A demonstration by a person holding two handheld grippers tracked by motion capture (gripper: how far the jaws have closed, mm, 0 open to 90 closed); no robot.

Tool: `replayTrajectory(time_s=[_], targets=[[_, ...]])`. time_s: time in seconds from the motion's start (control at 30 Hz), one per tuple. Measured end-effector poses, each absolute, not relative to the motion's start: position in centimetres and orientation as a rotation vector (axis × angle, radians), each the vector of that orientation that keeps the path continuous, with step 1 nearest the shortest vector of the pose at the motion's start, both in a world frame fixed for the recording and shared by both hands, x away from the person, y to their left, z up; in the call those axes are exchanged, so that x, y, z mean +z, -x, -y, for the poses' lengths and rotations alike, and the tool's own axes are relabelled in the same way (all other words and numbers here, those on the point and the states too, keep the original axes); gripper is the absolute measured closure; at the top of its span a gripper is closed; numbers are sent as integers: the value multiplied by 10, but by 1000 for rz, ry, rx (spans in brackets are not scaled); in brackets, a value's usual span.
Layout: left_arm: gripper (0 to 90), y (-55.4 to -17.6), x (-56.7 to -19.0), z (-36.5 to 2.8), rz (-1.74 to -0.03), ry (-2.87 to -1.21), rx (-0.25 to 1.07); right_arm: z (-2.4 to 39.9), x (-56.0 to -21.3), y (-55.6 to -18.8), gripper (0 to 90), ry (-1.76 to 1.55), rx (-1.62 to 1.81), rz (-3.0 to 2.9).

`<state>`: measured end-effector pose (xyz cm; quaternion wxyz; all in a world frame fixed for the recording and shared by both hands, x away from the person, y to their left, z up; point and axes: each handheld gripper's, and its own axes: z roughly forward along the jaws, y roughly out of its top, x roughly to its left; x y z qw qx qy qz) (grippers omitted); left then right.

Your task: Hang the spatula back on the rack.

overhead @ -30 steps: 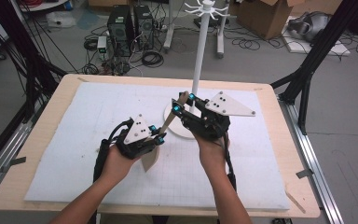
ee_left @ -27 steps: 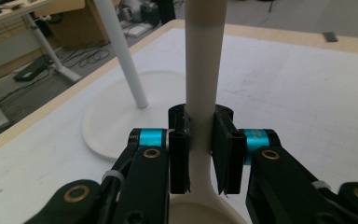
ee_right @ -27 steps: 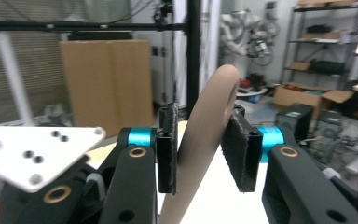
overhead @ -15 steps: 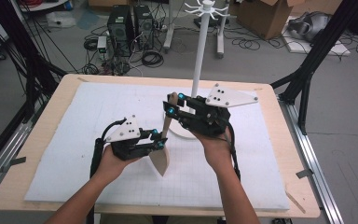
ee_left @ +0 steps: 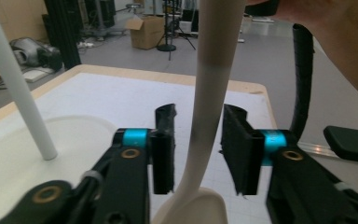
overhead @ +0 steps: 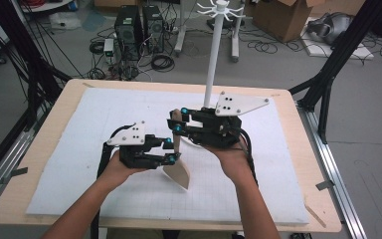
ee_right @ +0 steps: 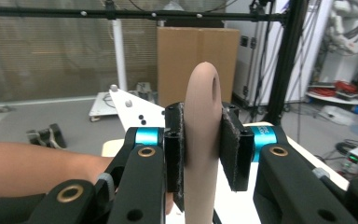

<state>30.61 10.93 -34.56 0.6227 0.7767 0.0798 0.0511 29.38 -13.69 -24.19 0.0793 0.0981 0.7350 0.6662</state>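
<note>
1. Cables, computer towers and cardboard boxes litter the grey floor beyond a wooden table [overhead: 40,144] covered by a white gridded mat [overhead: 79,114]. From the high view, a white hanging stand [overhead: 212,55] with hooks at its top rises at the far middle of the mat. A pale wooden spatula [overhead: 178,164] is held upright just near of the stand's base, blade down, handle up. The right gripper [overhead: 177,120] clamps the handle near its top; the left gripper [overhead: 169,151] sits lower on the handle, just above the blade.

2. Seen from the left gripper view, the spatula handle [ee_left: 209,93] stands between the two black jaws with a gap on either side. The pads do not press on it, and the jaws have just been opening. The stand's pole [ee_left: 14,84] and its round base [ee_left: 37,135] lie to the left.

3. Seen from the right gripper view, both pads press on the handle [ee_right: 201,140] just below its hanging hole [ee_right: 214,85]. The jaws have just been closing and now grip it firmly.

4. This looks like a handover: the right gripper has taken the spatula while the left lets go. Next, the left should back clear, and the right must lift and tilt the hole end towards a hook on the stand, keeping the grip tight so the blade does not swing.
</note>
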Motion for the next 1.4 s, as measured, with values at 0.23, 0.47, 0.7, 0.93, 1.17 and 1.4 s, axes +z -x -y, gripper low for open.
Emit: replayTrajectory(time_s=[0.23,0.47,0.7,0.93,1.17,1.4], targets=[[781,-300,-343,-103,-143,-1803,119,142,-242,-296,730,-270,2040,-2207],[783,-296,-341,-99,-243,-1825,202,149,-249,-293,545,-399,1979,-2089],[783,-297,-340,-98,-345,-1789,254,141,-271,-288,496,-476,1872,-2092],[783,-297,-339,-99,-366,-1774,264,139,-285,-295,516,-515,1864,-2123],[782,-297,-338,-101,-385,-1760,262,141,-293,-297,532,-522,1863,-2158],[782,-297,-337,-100,-377,-1770,262,137,-305,-300,597,-512,1854,-2209]])
